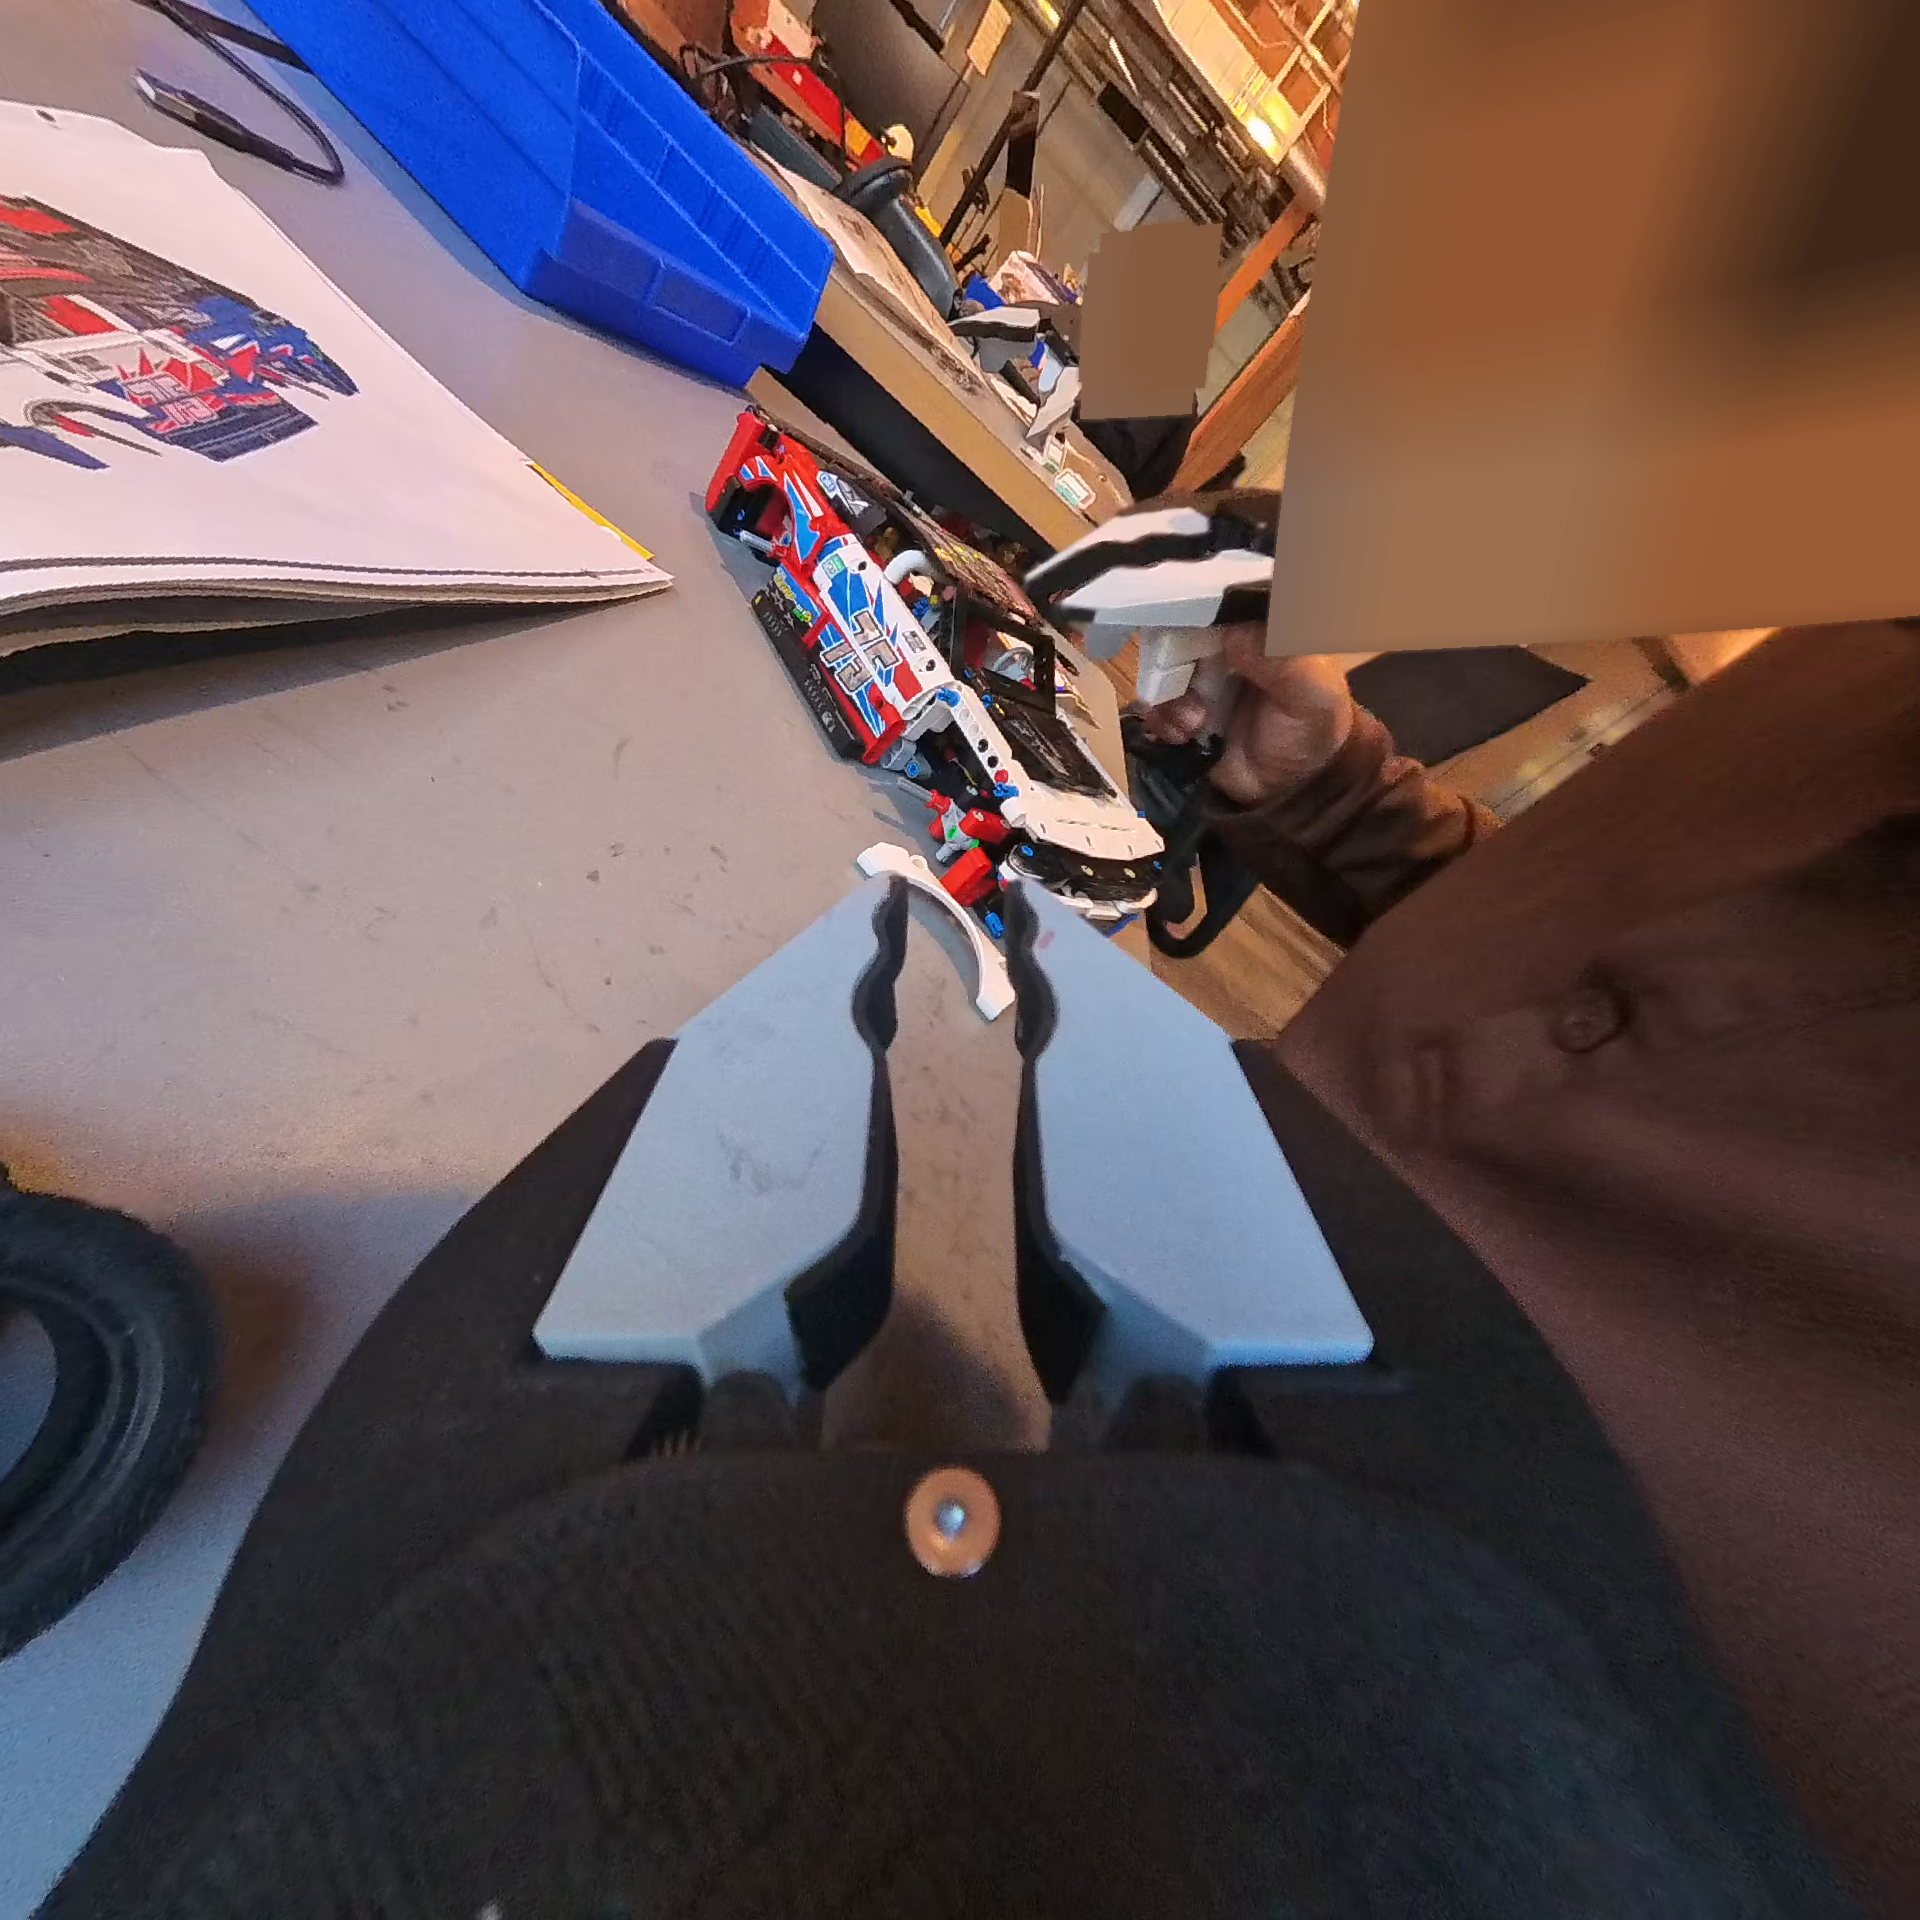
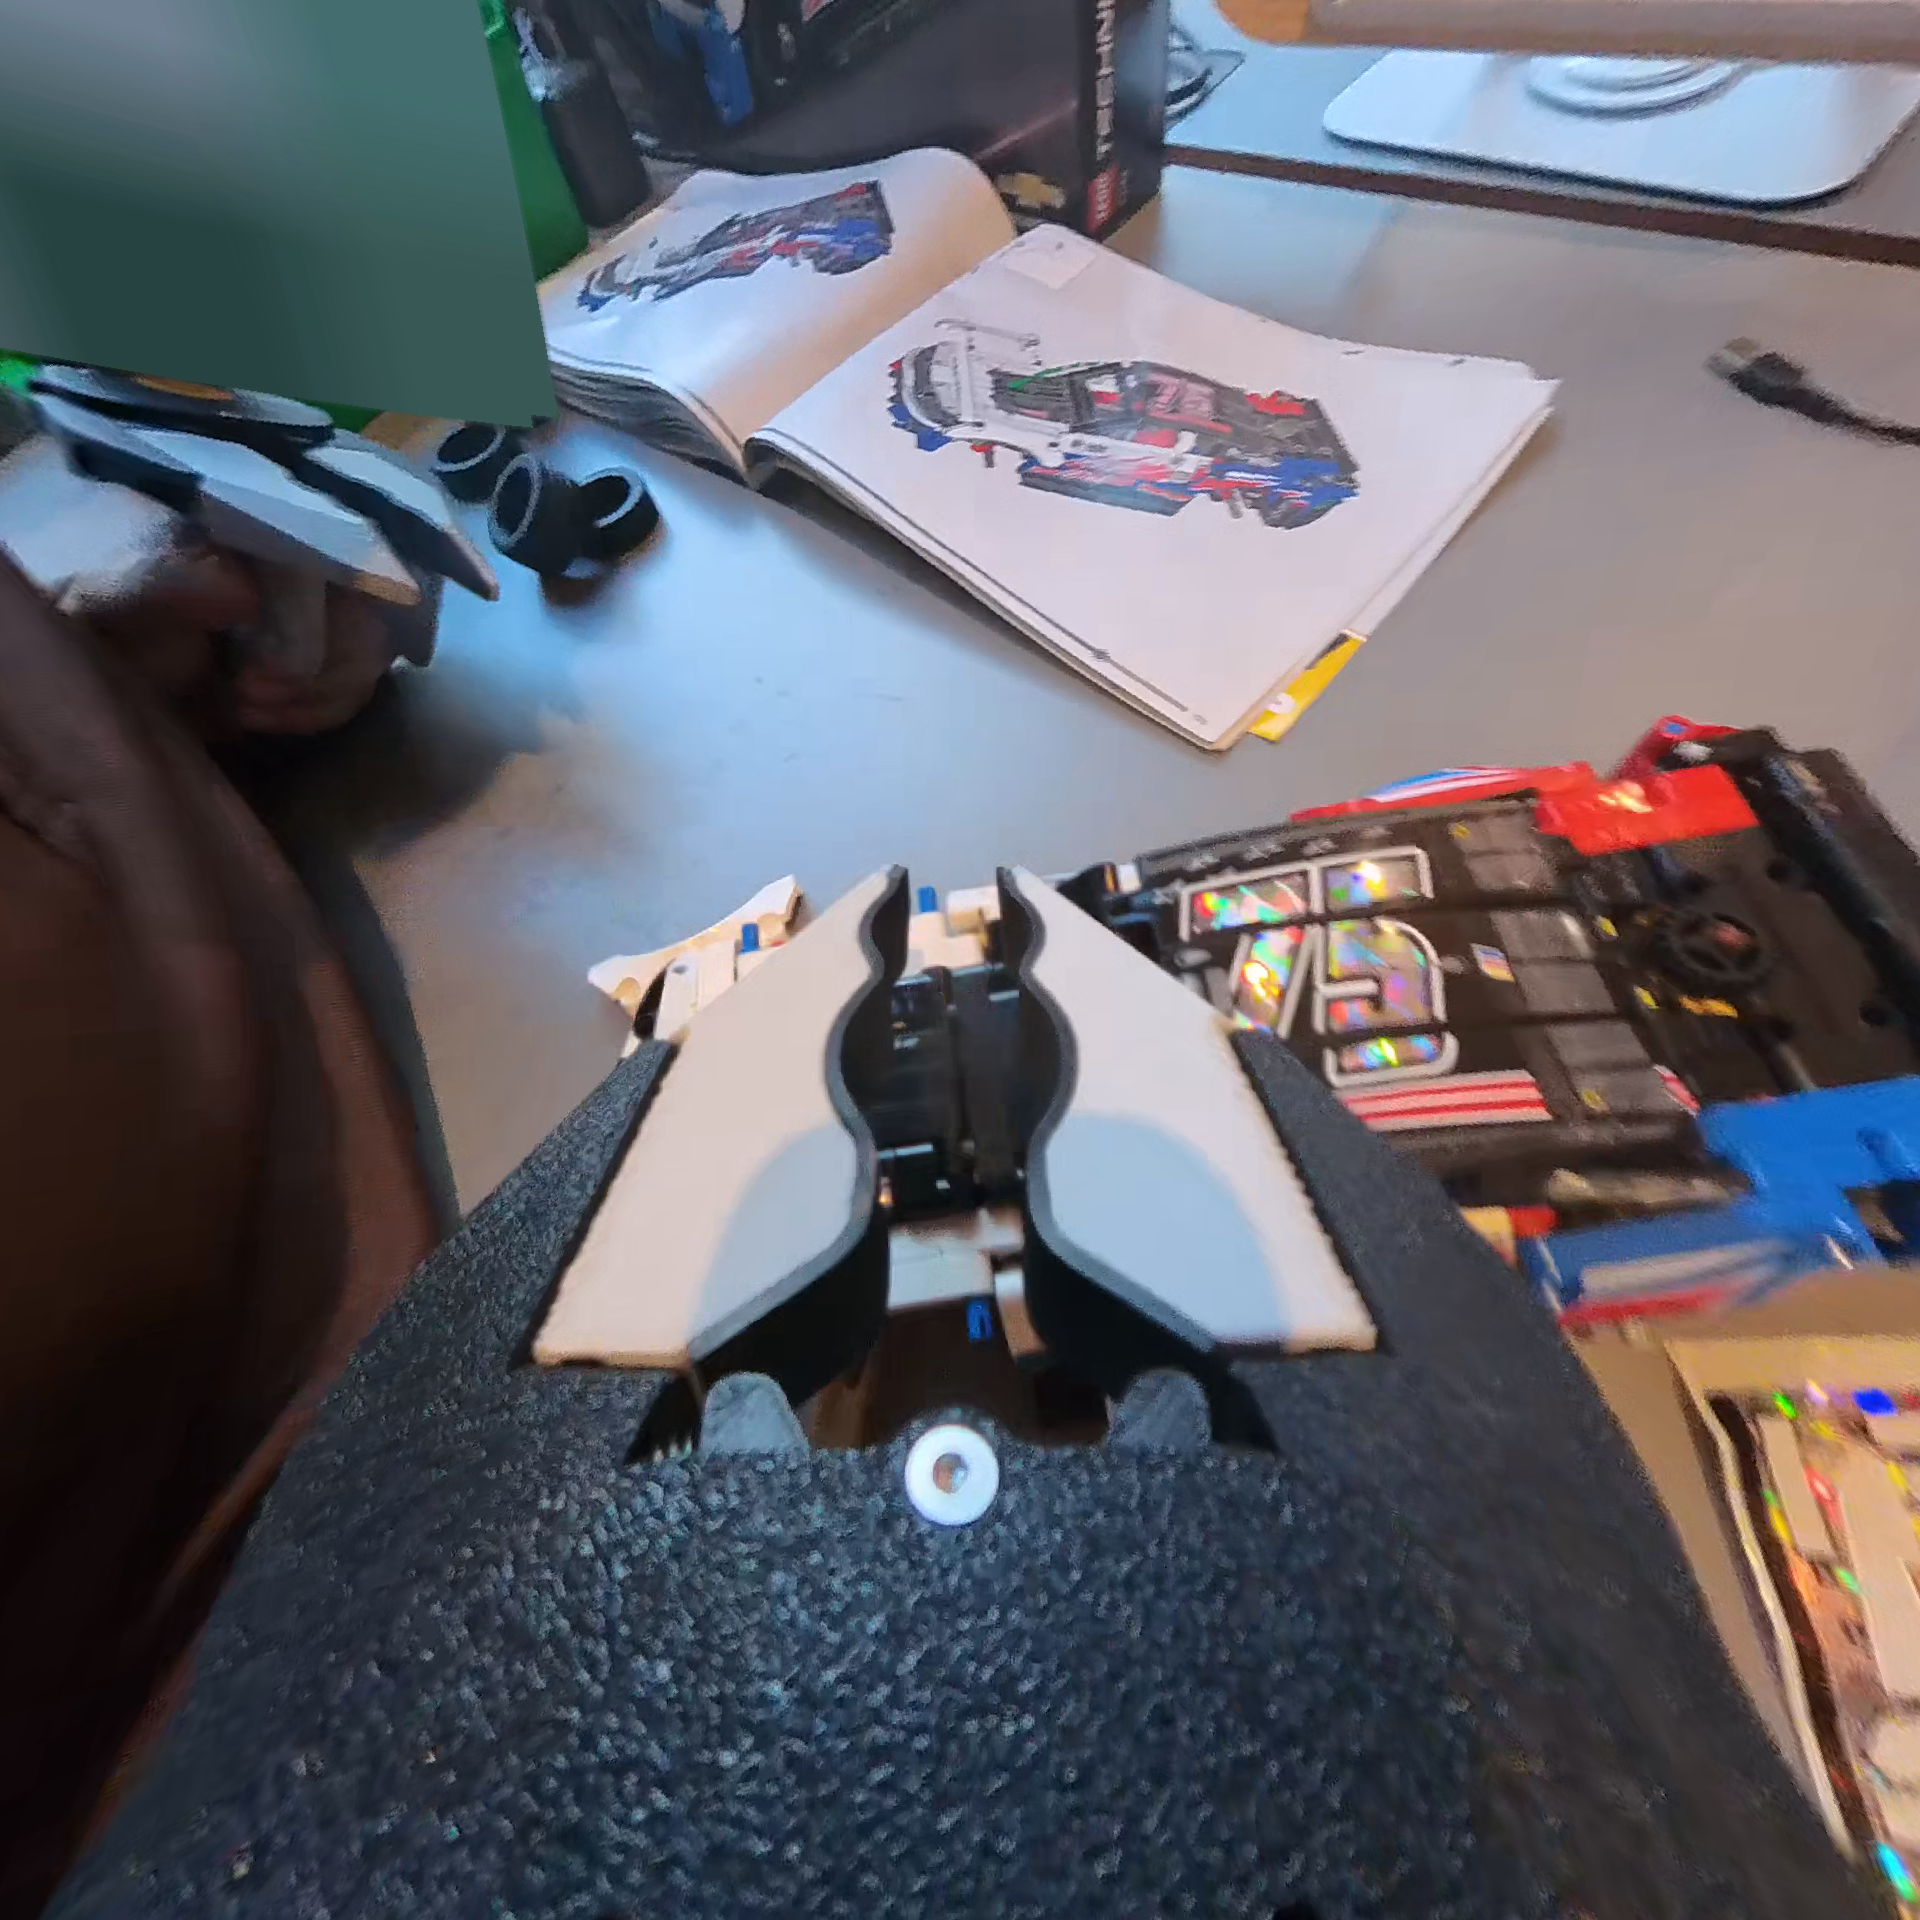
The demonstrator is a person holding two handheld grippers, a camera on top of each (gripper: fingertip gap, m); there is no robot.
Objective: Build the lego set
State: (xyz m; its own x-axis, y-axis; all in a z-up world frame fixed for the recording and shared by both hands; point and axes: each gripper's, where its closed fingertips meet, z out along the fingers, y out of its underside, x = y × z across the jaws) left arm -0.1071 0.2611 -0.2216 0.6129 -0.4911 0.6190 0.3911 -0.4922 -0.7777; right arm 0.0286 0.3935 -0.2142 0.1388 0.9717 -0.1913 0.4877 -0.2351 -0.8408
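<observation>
A partly built red, white, blue and black lego car [image 1: 883,644] lies on the grey table; in the right wrist view [image 2: 1455,987] its black roof panel shows. My right gripper [image 2: 951,883] is shut on the car's white and black front end, which fills the gap between its fingers [image 2: 1143,1143]. It also shows in the left wrist view [image 1: 1174,883] at the car's nose. My left gripper [image 1: 956,904] is open and empty. A loose white curved arch piece [image 1: 961,935] lies on the table just beyond its tips, beside the car's front.
An open instruction booklet [image 2: 1143,468] lies behind the car. Black tyres [image 2: 561,509] sit beside it, one near my left gripper [image 1: 83,1403]. A blue bin [image 1: 571,156], the dark set box [image 2: 935,83], a cable [image 2: 1808,395] and a sticker sheet [image 2: 1818,1558] ring the workspace. About 20 centimeters separates my left fingertips from my right. Both grippers' tips are roughly 12 centimeters from the loose white curved arch piece [image 1: 961,935].
</observation>
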